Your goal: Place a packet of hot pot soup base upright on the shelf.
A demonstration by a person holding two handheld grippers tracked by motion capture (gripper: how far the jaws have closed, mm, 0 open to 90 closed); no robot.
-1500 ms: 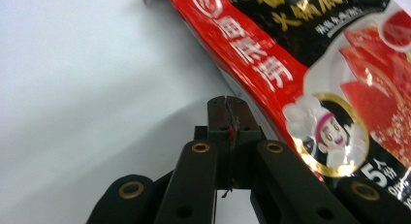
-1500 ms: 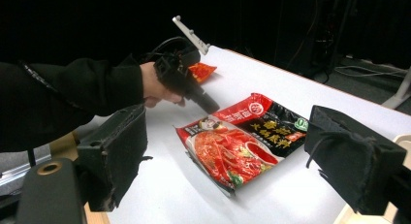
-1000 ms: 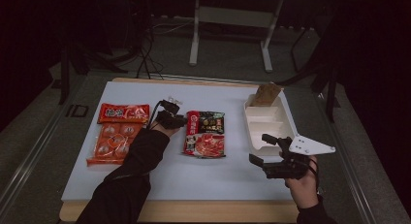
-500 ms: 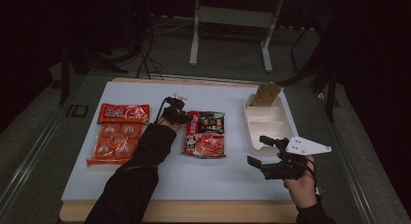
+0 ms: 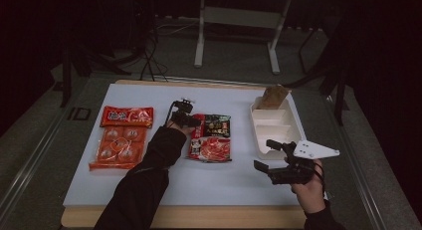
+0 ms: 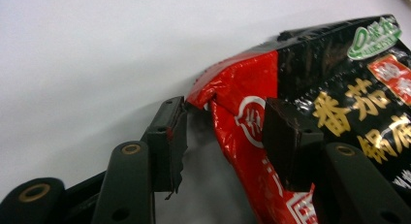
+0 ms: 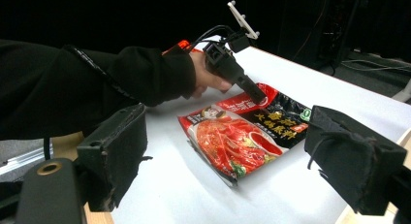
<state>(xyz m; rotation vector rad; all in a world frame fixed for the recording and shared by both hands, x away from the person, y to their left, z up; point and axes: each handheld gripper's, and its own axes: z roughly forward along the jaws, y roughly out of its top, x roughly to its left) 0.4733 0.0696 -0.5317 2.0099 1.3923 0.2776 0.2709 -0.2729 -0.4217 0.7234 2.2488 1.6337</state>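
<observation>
High view: a white rectangular tabletop (image 5: 149, 187) lies on a wooden board, with dark floor on all sides. Wide bare white surface runs along the near edge and across the far side. At the left sit two red snack packets, a long flat one (image 5: 127, 116) and, just nearer, an orange-red pack of round pieces (image 5: 117, 149). In the middle lies a glossy red and black sauce pouch (image 5: 211, 138). At the right, a white compartmented plastic tray (image 5: 274, 129) rests near the table's right edge, with a brown paper packet (image 5: 272, 97) leaning at its far end.

The left gripper (image 5: 191, 122) sits at the pouch's far left corner. In the left gripper view its black jaws stand partly spread, one on the bare table beside the crumpled red corner (image 6: 213, 88), the other over the pouch's printed face; nothing is pinched. The left forearm in a black sleeve (image 5: 149, 175) reaches forward from the near edge.

The right gripper (image 5: 271, 158) hovers near the tray's near end, jaws wide apart and empty, held by a bare hand (image 5: 311, 190) at the table's near right.
</observation>
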